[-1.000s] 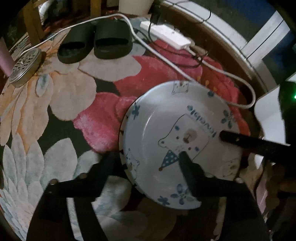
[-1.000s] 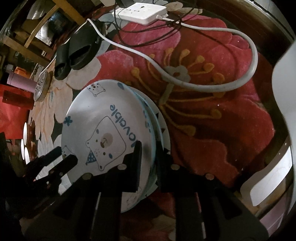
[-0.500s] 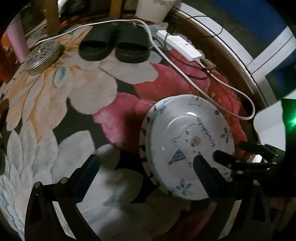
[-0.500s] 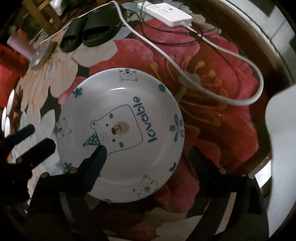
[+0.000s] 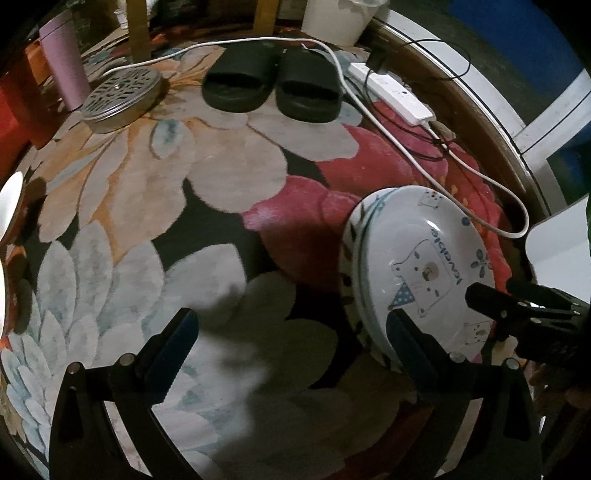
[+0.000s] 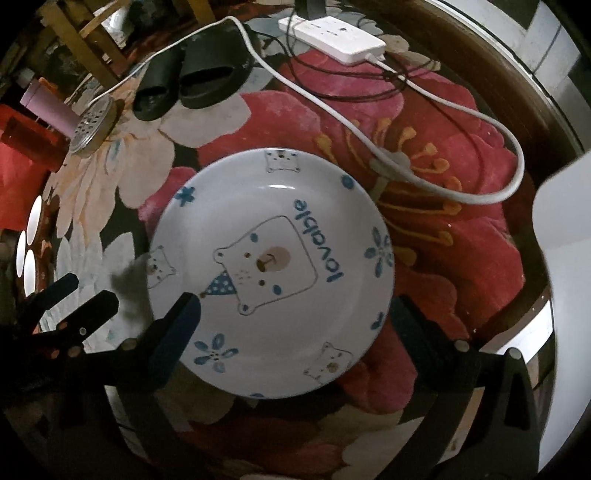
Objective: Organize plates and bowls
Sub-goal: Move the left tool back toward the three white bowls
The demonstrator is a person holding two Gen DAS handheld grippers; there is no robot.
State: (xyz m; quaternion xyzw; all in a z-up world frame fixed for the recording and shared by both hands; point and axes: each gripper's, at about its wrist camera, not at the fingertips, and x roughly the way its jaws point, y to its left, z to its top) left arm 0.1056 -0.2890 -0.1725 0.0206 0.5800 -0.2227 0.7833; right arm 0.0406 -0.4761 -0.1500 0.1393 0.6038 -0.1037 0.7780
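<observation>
We hold both grippers pointed steeply down over the flowered rug (image 5: pixel 207 177). Our left gripper (image 5: pixel 291 332) stands with its jaws spread wide and nothing between them but rug; its right finger overlaps the near edge of the plate stack in the left wrist view. Our right gripper (image 6: pixel 295 317) has just been opening its jaws, and they now stand wide apart above the top plate (image 6: pixel 273 273), not pressing on it. In the left wrist view the right gripper shows as black fingers over the plate's right side.

The top plate lies flat on a stack of plates (image 5: pixel 356 266) on the red flower of the rug. It bears the blue word "lovable" beside a drawn bear in a dotted party hat, with small bears and blue flowers around the rim. It holds nothing.

Beyond lie black slippers (image 5: pixel 273 88), a white power strip (image 6: pixel 332 33) with its cable (image 6: pixel 480 122), a perforated metal lid (image 5: pixel 118 98) and a pink tumbler (image 5: pixel 64 62). White dishes (image 6: pixel 29 240) show at the left edge of the right wrist view.
</observation>
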